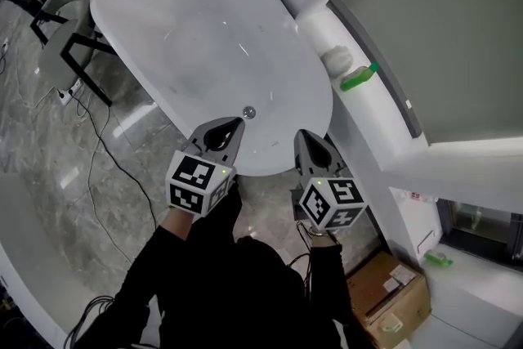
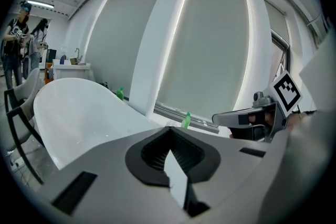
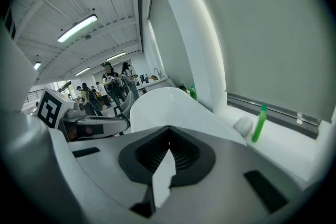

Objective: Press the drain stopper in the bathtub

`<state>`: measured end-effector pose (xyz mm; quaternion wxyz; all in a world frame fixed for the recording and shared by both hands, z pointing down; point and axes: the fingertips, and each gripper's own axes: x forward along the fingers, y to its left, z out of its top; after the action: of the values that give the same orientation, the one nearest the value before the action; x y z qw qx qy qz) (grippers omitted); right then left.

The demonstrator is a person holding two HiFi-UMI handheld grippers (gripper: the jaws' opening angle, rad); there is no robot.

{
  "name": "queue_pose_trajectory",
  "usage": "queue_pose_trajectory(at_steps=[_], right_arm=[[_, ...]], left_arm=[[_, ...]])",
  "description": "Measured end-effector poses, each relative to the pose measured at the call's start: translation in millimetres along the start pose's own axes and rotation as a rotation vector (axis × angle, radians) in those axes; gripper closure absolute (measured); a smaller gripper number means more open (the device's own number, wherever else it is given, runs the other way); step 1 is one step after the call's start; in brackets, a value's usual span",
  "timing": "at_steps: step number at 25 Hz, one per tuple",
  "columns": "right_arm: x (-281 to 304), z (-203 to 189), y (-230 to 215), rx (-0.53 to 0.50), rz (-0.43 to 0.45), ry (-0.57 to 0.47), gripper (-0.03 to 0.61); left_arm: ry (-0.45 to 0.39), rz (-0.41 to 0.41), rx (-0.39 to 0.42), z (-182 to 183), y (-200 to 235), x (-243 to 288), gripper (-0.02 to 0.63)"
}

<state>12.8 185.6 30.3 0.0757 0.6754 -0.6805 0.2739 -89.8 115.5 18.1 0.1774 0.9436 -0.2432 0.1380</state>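
White oval bathtub (image 1: 163,20) stands on grey marbled floor, its long axis running far-left to near-right. Drain stopper (image 1: 249,112), small round metal, sits in the tub bottom at the near end. Left claw (image 1: 233,127) clenched, tips together, nothing between them; it is over the near rim, just near of the stopper, contact not discernible. Right claw (image 1: 306,141) likewise clenched and empty, to the right, over the tub's near-right edge. Green bottle (image 1: 358,78) lies on the window ledge (image 1: 384,114) right of the tub. Cardboard box (image 1: 388,298) on the floor, near right.
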Motion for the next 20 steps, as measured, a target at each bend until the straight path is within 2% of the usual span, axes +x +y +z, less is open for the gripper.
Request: queue_pose_trajectory(at_steps=[10, 20], right_arm=[[21.8, 10.6, -4.5, 0.004, -0.04, 0.014, 0.577], [30.2, -3.0, -9.8, 0.003, -0.07, 0.055, 0.577]], left_arm=[[0.024, -0.04, -0.012, 4.5, 18.9, 16.6, 0.609], [0.074, -0.068, -0.033, -12.8, 26.0, 32.8, 0.609]])
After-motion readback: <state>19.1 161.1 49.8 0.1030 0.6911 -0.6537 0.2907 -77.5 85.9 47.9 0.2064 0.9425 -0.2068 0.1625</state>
